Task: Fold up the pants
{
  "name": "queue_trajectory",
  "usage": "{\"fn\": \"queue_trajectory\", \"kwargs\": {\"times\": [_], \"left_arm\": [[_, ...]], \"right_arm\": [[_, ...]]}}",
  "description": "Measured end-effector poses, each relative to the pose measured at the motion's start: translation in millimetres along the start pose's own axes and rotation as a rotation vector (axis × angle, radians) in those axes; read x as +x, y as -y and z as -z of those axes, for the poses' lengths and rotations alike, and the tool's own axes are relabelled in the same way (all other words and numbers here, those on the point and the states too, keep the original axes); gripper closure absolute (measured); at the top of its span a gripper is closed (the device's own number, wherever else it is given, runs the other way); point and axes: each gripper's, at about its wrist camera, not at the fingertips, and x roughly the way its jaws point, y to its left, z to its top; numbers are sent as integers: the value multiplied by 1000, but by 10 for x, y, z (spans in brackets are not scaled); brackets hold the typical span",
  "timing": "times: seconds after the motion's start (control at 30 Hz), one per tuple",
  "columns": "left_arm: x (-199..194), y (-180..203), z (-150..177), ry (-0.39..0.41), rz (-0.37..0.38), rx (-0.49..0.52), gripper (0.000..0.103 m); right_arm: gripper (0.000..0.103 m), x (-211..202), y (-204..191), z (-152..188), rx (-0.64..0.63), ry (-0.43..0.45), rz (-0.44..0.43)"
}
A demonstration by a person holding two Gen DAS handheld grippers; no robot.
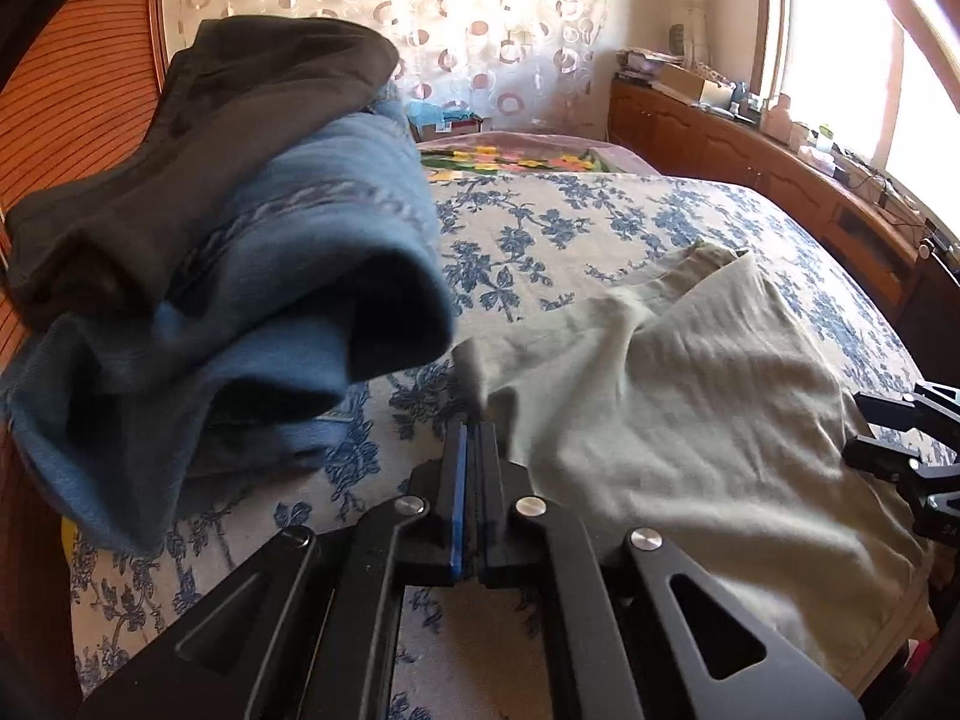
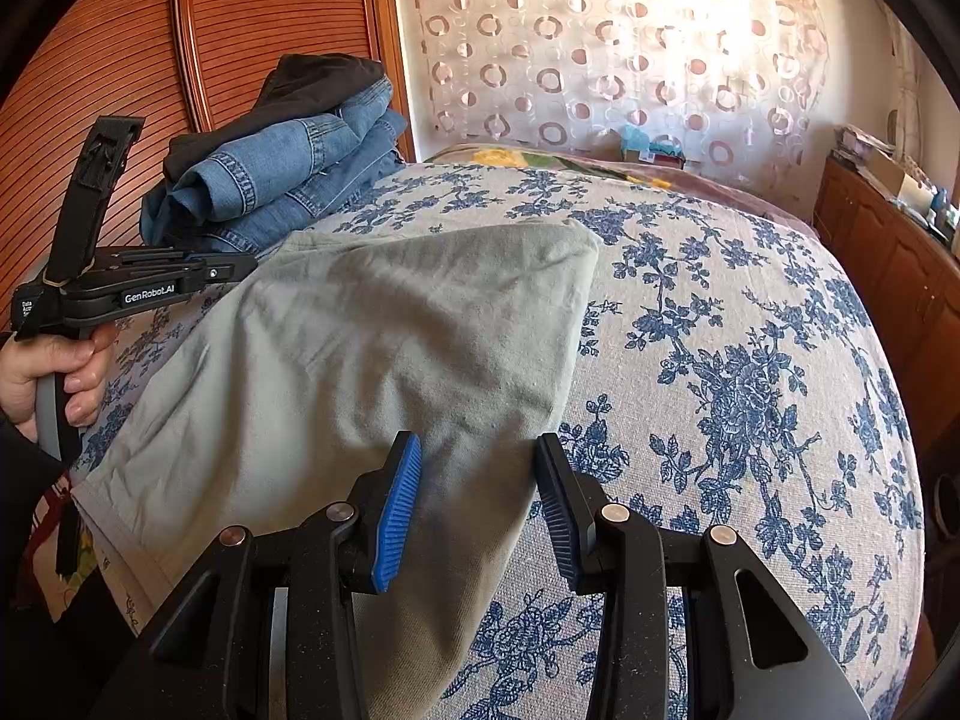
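Pale grey-green pants (image 2: 384, 348) lie folded on the flowered bedspread (image 2: 750, 372), also seen as pale pants (image 1: 690, 420) in the left wrist view. My left gripper (image 1: 477, 429) has its jaws together at the pants' left edge, where the cloth rises in a ridge to the tips. A hand holds that left gripper (image 2: 243, 270) in the right wrist view. My right gripper (image 2: 480, 474) stands open over the pants' near right edge; the cloth lies flat between its fingers (image 2: 399, 498), untouched by the pads. The right gripper (image 1: 894, 438) shows at the left view's right border.
A stack of folded blue jeans (image 2: 282, 174) with a dark garment (image 2: 324, 81) on top sits at the bed's far left, close to my left gripper. A slatted wooden wardrobe (image 2: 120, 72) stands behind it. A wooden sideboard (image 1: 780, 162) with clutter runs along the right wall.
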Motion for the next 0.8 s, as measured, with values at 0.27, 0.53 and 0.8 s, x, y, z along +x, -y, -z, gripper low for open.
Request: {"fn": "queue_trajectory", "kwargs": {"times": [0.27, 0.53, 0.8], "left_arm": [[-157, 13, 114, 5, 16, -2, 87], [-357, 169, 287, 40, 63, 11, 27], [-563, 363, 506, 22, 74, 35, 27]], "right_arm": [[62, -19, 9, -4, 7, 8, 6], [62, -66, 3, 22, 3, 24, 13], [62, -272, -67, 98, -25, 20, 45]]}}
